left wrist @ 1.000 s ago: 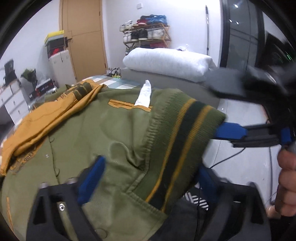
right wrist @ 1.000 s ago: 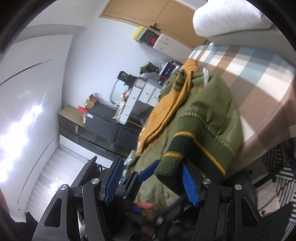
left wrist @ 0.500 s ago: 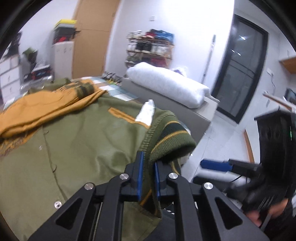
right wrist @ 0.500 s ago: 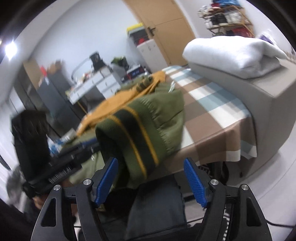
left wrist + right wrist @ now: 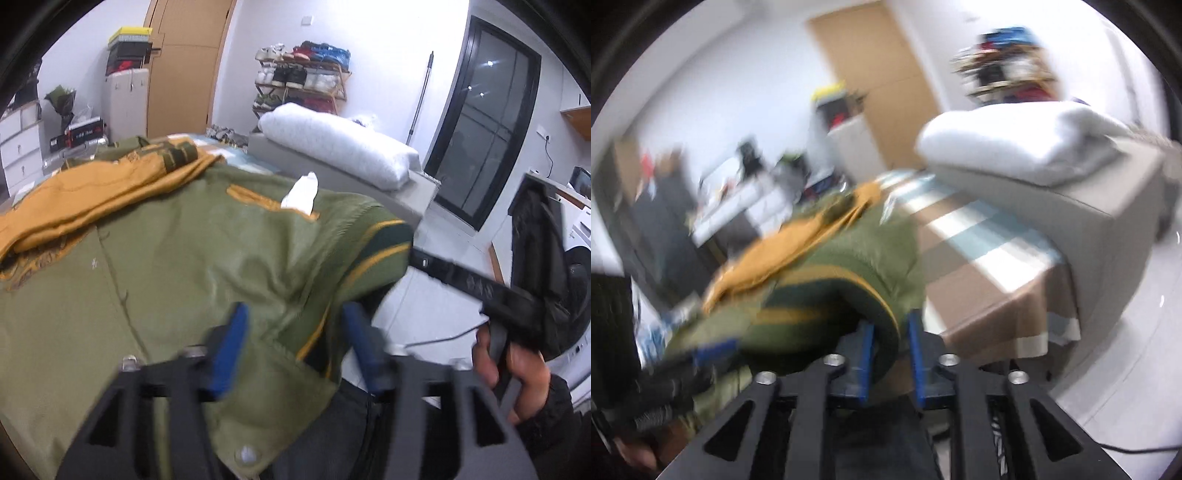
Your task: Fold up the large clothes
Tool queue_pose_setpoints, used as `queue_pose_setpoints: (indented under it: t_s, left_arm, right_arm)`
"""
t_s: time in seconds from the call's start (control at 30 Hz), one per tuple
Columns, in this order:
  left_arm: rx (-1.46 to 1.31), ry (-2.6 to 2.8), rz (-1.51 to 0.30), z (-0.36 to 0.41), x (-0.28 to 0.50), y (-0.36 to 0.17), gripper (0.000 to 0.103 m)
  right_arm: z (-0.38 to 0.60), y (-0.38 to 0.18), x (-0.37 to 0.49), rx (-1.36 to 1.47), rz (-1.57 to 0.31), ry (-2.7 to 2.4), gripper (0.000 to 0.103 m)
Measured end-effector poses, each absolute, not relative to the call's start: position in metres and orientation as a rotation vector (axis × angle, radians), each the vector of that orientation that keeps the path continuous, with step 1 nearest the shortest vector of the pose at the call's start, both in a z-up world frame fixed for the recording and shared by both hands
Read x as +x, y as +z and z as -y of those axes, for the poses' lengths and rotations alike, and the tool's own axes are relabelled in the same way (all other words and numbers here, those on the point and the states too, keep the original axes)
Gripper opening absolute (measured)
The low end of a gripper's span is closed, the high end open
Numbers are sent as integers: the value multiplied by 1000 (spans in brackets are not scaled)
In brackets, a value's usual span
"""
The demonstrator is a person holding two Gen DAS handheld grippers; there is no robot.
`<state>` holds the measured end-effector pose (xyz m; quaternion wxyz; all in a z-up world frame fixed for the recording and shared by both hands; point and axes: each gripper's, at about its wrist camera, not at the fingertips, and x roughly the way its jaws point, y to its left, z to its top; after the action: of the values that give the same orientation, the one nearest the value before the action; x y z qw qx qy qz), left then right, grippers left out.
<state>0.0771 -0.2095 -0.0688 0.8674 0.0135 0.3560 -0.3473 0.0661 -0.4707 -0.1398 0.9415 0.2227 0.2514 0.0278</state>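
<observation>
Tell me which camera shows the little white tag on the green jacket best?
The left wrist view. The white tag is sharp there, sticking up from the green jacket near an orange strip. In the right wrist view it is only a blurry pale speck, if visible at all.

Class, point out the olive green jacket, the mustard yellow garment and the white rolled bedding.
olive green jacket (image 5: 207, 251), left wrist view, front panel.
mustard yellow garment (image 5: 92, 192), left wrist view, folded middle.
white rolled bedding (image 5: 1015, 136), right wrist view, top.

left hand-held gripper (image 5: 295, 343) reopened, right hand-held gripper (image 5: 890, 354) now clamping jacket hem (image 5: 879, 314)
</observation>
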Motion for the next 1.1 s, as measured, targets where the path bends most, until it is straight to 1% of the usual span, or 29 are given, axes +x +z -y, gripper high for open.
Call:
queue_pose_setpoints:
  t_s: [0.03, 0.1, 0.13, 0.17, 0.2, 0.23, 0.33, 0.4, 0.43, 0.57, 0.6, 0.67, 0.7, 0.73, 0.8, 0.9, 0.93, 0.97, 1.0, 1.03, 1.1]
  left_arm:
    - [21, -724, -748, 204, 74, -70, 55]
    - [9, -710, -767, 193, 72, -73, 56]
    - [-1, -688, -776, 185, 72, -75, 56]
    - [-15, -664, -784, 177, 72, -76, 56]
    - [-30, -641, -793, 168, 72, -77, 56]
    - [-46, -619, -799, 160, 73, -78, 56]
    - [-123, -554, -805, 131, 74, -78, 56]
    - [-177, -502, -799, 111, 74, -76, 56]
    - [-196, -480, -791, 103, 73, -76, 56]
    - [-238, -388, -744, 76, 67, -73, 56]
    - [-241, -372, -734, 72, 65, -72, 56]
    - [-246, -335, -700, 62, 62, -67, 56]
    - [-248, -317, -680, 56, 61, -64, 56]
    - [-251, -301, -666, 52, 61, -62, 56]
    - [-256, -270, -637, 44, 60, -58, 56]
    - [-254, -205, -618, 33, 60, -55, 56]
    - [-251, -189, -618, 32, 60, -55, 56]
    - [-249, -172, -618, 29, 58, -55, 56]
    - [-249, -152, -617, 26, 57, -57, 56]
    - [-252, -141, -617, 24, 56, -58, 56]
    - [-258, -116, -626, 17, 57, -62, 56]
  right_arm:
    - [476, -144, 65, 492, -515, 46, 9]
    - [484, -155, 67, 573, -541, 28, 9]
    - [489, -163, 72, 618, -564, 22, 19]
    - [494, -171, 73, 663, -590, 8, 26]
    - [500, -177, 73, 695, -598, 2, 38]
    - [503, -179, 70, 715, -596, 5, 45]
    - [514, -180, 64, 708, -579, -8, 49]
    - [525, -176, 56, 660, -556, -122, 50]
    - [531, -173, 50, 650, -546, -184, 52]
    - [555, -165, 42, 662, -541, -127, 52]
    - [553, -158, 44, 653, -534, -78, 55]
    - [543, -143, 56, 623, -520, 23, 65]
    - [536, -136, 66, 602, -525, 84, 73]
    - [528, -130, 75, 589, -534, 131, 76]
    - [508, -124, 97, 581, -573, 213, 76]
    - [481, -136, 137, 610, -692, 275, 76]
    - [474, -143, 144, 603, -726, 265, 69]
    - [469, -149, 148, 585, -744, 245, 58]
    - [461, -152, 147, 524, -735, 210, 32]
    - [457, -153, 144, 454, -716, 179, 23]
    - [456, -160, 139, 366, -697, 122, 15]
